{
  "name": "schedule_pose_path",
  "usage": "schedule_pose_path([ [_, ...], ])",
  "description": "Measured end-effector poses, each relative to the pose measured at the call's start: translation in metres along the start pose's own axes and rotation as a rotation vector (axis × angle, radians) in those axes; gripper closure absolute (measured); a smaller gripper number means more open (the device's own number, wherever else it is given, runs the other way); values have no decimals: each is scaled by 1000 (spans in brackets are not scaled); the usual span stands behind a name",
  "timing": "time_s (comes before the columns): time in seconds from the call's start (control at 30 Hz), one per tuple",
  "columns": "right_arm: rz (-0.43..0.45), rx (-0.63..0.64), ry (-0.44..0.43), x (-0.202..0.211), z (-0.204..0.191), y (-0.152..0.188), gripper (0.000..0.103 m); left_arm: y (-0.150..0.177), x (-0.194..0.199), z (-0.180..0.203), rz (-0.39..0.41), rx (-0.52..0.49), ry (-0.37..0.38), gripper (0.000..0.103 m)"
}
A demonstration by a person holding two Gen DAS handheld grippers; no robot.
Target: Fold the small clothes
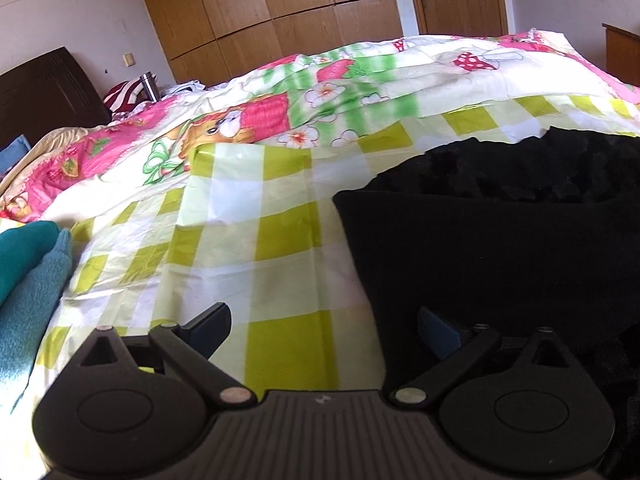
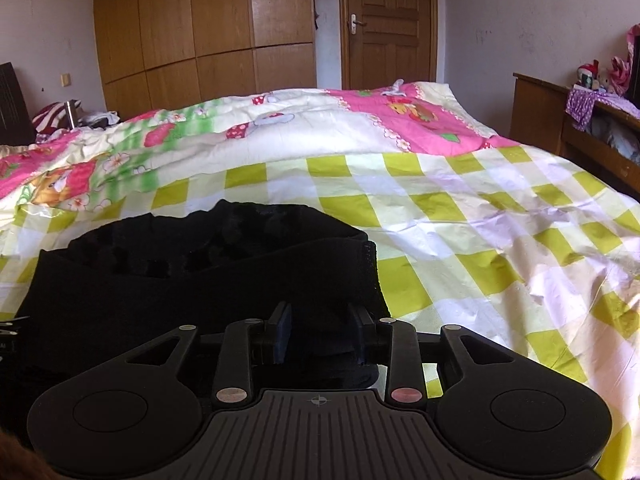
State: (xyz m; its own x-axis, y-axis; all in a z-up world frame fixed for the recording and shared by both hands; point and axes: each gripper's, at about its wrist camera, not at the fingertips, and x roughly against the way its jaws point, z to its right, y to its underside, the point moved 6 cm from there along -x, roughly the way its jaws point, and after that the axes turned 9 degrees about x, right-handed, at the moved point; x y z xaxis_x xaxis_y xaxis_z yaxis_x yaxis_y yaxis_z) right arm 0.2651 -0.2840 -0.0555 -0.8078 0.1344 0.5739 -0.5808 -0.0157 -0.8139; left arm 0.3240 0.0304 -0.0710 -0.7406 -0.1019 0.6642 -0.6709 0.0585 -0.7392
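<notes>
A black fleece garment (image 1: 500,232) lies on the green-and-white checked sheet (image 1: 248,216). In the left wrist view it fills the right side. My left gripper (image 1: 324,328) is wide open at the garment's left edge; its right finger is over the black cloth, its left finger over the sheet. In the right wrist view the garment (image 2: 192,272) lies ahead and to the left. My right gripper (image 2: 322,336) is partly open over the garment's near right corner, with black cloth between its fingers; a firm grip cannot be told.
Teal folded cloth (image 1: 28,280) lies at the left edge. A pink and green cartoon quilt (image 2: 280,128) is bunched behind the sheet. A wooden wardrobe (image 2: 200,28) and door (image 2: 388,24) stand beyond. A wooden dresser (image 2: 580,120) is at the right.
</notes>
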Motion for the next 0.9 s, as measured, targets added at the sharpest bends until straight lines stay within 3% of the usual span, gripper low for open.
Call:
schedule_pose_path([
  [0.17, 49, 21, -40, 16, -9, 2, 72, 2, 0, -17, -10, -37, -105, 0],
  [0.27, -31, 28, -60, 6, -14, 7, 72, 10, 1, -21, -39, -60, -111, 0],
  [0.37, -48, 43, -77, 18, -13, 14, 72, 17, 28, -31, -8, -48, -72, 0],
  [0.5, -92, 80, -121, 60, -12, 36, 72, 45, 72, -39, -76, -51, 57, 0],
  [0.67, -238, 115, -196, 120, -9, 84, 72, 100, 131, -34, -192, -126, 205, 0],
  [0.8, -373, 92, -262, 157, -6, 120, 68, 138, 159, -29, -273, -153, 258, 0],
  [0.9, -475, 33, -306, 164, -4, 145, 63, 146, 171, -28, -284, -154, 255, 0],
])
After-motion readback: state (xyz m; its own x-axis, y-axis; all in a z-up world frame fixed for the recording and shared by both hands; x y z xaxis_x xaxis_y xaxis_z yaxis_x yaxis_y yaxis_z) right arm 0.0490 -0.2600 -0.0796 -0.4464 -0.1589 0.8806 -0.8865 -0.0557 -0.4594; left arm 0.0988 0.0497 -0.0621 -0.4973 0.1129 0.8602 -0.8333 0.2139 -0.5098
